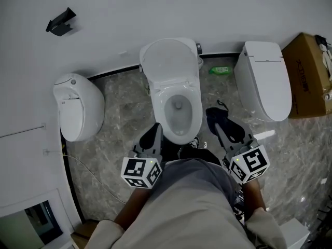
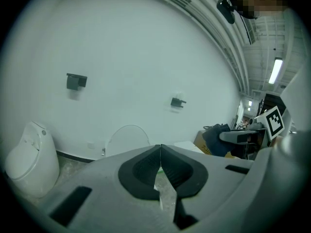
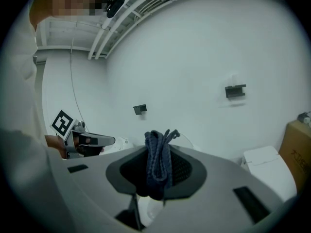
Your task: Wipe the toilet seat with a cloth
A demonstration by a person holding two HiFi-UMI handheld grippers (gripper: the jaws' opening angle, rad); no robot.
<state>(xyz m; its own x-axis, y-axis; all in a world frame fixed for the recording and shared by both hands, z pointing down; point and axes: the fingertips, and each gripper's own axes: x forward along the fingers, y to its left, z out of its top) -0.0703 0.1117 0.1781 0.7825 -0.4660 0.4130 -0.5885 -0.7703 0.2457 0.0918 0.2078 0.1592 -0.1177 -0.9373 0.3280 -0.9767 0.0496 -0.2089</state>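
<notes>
**Grippers at the front of the toilet, cloth in the right jaws**

The right gripper (image 3: 160, 152) has its jaws clamped on a dark blue cloth (image 3: 159, 159), which is bunched between the pads and sticks out past the tips. In the head view the cloth (image 1: 222, 119) hangs just beside the right side of the toilet seat (image 1: 195, 113), over the grey floor (image 1: 119, 134). The left gripper (image 2: 160, 147) has its jaws together with nothing between them and is positioned at the front left of the bowl. The toilet lid (image 1: 168, 61) stands raised against the wall.
</notes>
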